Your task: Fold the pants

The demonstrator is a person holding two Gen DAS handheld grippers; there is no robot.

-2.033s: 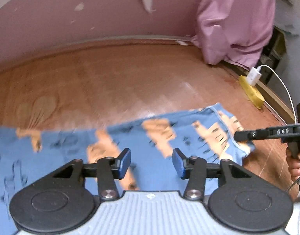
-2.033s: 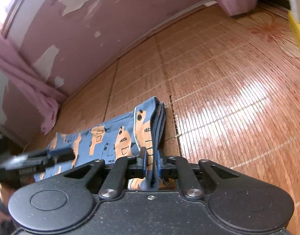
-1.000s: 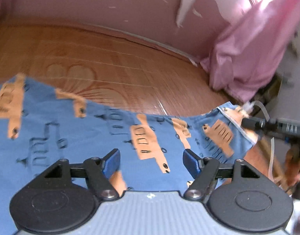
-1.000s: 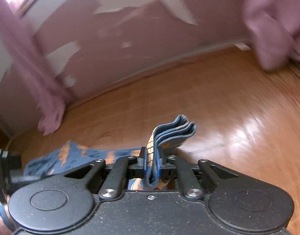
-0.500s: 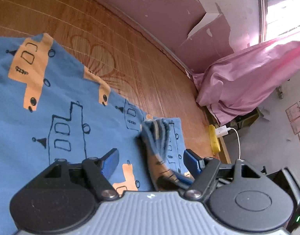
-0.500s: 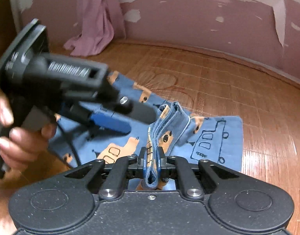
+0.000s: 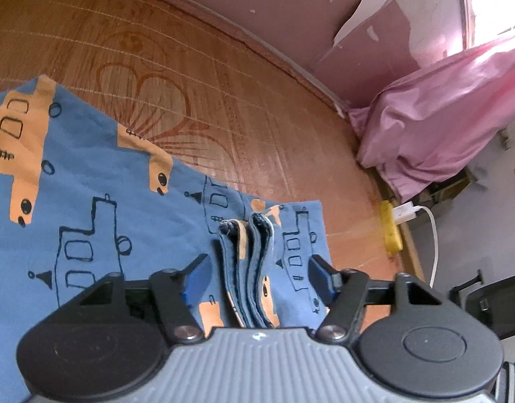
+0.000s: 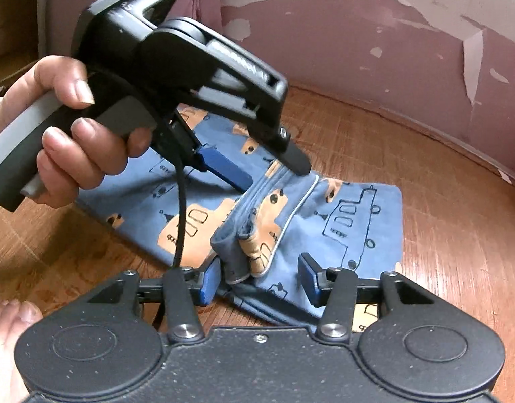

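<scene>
So the pants [image 7: 89,221] are lying flat on the wooden floor [image 7: 224,100], blue fabric with orange vehicle prints, and one end is doubled back over the rest. That bunched, layered edge [image 7: 247,268] stands up in a ridge right between my left gripper [image 7: 257,278] fingers. The jaws on that one are spread wide, blue pads well clear of the cloth on both sides, so it's not pinching anything.

From the right wrist cam, my right gripper [image 8: 257,282] is spread apart too. The folded lump of fabric [image 8: 254,238] sits in the gap, just about touching the left pad, apart from the right one. I can also see the left gripper from outside there, held in a hand [image 8: 62,124] wrapped around its grip, its tips angled down at the fold.

Background stuff: peeling pink wall [image 8: 391,33], a pink curtain [image 7: 442,110] bunched in the corner, and a white charger [image 7: 405,215] plugged into a yellow strip [image 7: 390,231] by the floor's edge.
</scene>
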